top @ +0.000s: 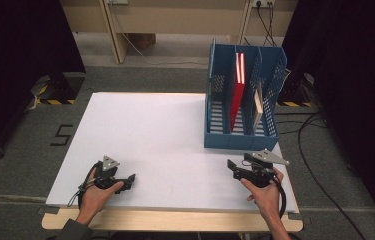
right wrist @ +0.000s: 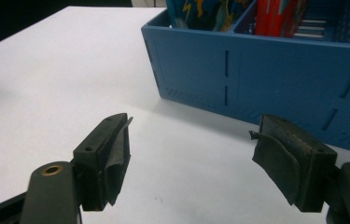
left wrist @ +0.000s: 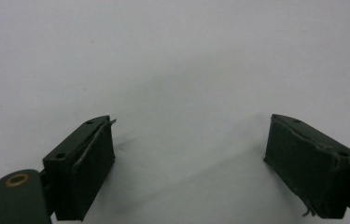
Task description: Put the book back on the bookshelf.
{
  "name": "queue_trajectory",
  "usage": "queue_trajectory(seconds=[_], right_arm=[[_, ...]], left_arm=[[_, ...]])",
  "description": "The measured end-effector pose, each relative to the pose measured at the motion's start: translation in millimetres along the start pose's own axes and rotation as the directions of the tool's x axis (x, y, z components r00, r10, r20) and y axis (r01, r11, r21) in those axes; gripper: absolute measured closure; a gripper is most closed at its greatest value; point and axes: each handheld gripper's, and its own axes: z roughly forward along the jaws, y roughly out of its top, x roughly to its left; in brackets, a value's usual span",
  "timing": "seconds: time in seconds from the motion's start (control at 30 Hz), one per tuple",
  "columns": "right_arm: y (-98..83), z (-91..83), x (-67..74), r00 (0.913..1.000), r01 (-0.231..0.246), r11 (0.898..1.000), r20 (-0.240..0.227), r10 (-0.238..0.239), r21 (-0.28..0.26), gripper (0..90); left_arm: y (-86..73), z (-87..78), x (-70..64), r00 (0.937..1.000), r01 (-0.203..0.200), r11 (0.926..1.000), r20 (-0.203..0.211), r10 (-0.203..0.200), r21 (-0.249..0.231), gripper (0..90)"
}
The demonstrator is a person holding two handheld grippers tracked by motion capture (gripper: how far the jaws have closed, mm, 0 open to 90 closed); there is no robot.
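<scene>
The blue file rack is set at the table's far right, with a red book stood upright in its middle slot. The right gripper, opened wide and empty, is held just before the rack's front wall; the left gripper, also opened and empty, is kept well apart.

Dim room, bright tabletop, soft focus

Blue file rack upright near right tongs, red book inside
</scene>
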Motion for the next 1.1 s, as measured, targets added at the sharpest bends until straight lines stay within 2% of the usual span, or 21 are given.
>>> queue_trajectory(seconds=[0.13,0.4,0.73,1.1], right_arm=[[-7.8,-3.4,3.6,0.9999,0.011,1.0,-0.005,-0.011,0.007,26.6],[-23.5,-6.2,7.1,0.9998,0.02,0.999,-0.006,-0.02,0.05,26.9],[-39.5,-11.2,10.4,0.9998,0.006,0.994,-0.021,-0.004,0.108,25.4],[-53.5,-16.1,11.2,0.9997,0.011,0.989,-0.025,-0.008,0.146,21.7]], left_arm=[[1.3,-0.9,-1.3,0.9997,-0.02,0.9997,-0.013,0.02,-0.015,14.9],[2.3,-8.8,-2.5,0.9999,-0.001,0.9994,0.011,0.002,-0.036,14.9],[1.0,-11.7,-11.0,0.9987,-0.013,0.9998,0.049,0.013,-0.014,15.0],[0.3,-11.8,-11.5,0.9986,-0.014,0.9999,0.051,0.014,-0.006,14.9]])
